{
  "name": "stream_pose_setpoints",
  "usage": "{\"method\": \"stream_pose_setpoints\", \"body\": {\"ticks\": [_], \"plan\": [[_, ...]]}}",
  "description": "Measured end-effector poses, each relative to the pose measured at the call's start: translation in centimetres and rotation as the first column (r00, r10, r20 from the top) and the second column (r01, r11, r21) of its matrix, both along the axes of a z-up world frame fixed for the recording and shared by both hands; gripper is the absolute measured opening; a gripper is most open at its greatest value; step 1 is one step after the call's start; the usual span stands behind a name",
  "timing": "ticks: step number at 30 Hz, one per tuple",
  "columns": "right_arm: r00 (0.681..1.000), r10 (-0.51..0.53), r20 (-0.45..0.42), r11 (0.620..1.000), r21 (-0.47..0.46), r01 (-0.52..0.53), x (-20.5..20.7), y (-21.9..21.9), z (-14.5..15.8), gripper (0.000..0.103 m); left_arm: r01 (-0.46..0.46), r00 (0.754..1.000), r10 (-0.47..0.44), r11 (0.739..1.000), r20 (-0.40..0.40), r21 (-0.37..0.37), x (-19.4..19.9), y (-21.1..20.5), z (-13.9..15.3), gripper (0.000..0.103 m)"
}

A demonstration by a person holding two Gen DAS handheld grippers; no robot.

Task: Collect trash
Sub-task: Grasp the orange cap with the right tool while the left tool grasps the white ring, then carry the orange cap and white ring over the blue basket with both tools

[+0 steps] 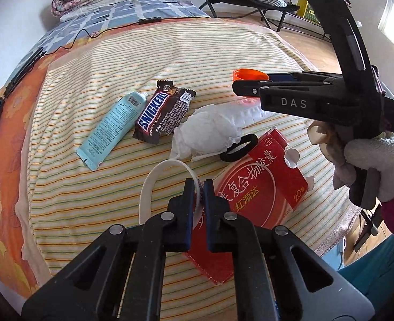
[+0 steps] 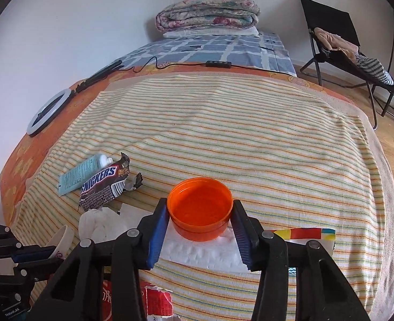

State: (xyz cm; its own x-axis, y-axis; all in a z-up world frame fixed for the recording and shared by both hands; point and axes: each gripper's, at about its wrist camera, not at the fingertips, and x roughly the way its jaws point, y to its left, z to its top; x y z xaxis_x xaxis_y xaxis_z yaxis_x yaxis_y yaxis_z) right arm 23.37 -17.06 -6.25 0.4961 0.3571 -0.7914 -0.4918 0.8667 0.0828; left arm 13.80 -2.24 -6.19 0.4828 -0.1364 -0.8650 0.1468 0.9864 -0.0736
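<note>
1. Left wrist view. The left gripper (image 1: 199, 195) has its jaws drawn nearly together, pinching the rim of a white plastic ring-shaped cup (image 1: 154, 184). The cup sits low over the striped cream towel (image 1: 197, 53) spread on the bed.
2. Same view, trash on the towel. A pale blue squeezed tube (image 1: 111, 128) lies at left, touching a brown Snickers wrapper (image 1: 161, 115). Just right of the wrapper is a crumpled white tissue (image 1: 207, 131). A black hair tie loop (image 1: 239, 147) lies against the tissue. A torn red cardboard medicine box (image 1: 261, 187) lies flat beside and partly under the left gripper.
3. Same view, upper right. The right gripper (image 1: 246, 84), held by a hand in a white knit glove (image 1: 376, 165), has a shallow orange translucent plastic lid (image 1: 250, 74) between its tips, above a white padded wrapper (image 1: 247, 112).
4. Right wrist view. The right gripper (image 2: 201, 219) is clamped on the orange lid (image 2: 200, 208), one finger pad on each side wall. The lid is open side up, directly over the white padded wrapper (image 2: 205, 251). Whether it touches the wrapper cannot be told.
5. Same view. A packet with a red, yellow and blue edge (image 2: 304, 234) lies right of the wrapper. The tube (image 2: 82, 174), Snickers wrapper (image 2: 103, 184) and tissue (image 2: 100, 224) lie to the left. The box (image 2: 154, 305) is at the bottom edge.
</note>
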Motion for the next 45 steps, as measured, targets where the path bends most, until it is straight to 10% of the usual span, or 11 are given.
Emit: {"method": "stream_pose_setpoints", "body": {"ticks": [17, 45], "plan": [[0.998, 0.01, 0.065, 0.999, 0.031, -0.012, -3.5, -1.4, 4.1, 0.048, -0.034, 0.997, 0.037, 0.998, 0.074, -0.044, -2.2, 1.4, 3.6, 0.004], [0.992, 0.116, 0.039, 0.993, 0.033, -0.118, -20.8, -3.8, 6.3, 0.048, -0.01, 0.993, 0.022, 0.995, 0.118, -0.104, -14.0, 0.0, 5.7, 0.004]]}}
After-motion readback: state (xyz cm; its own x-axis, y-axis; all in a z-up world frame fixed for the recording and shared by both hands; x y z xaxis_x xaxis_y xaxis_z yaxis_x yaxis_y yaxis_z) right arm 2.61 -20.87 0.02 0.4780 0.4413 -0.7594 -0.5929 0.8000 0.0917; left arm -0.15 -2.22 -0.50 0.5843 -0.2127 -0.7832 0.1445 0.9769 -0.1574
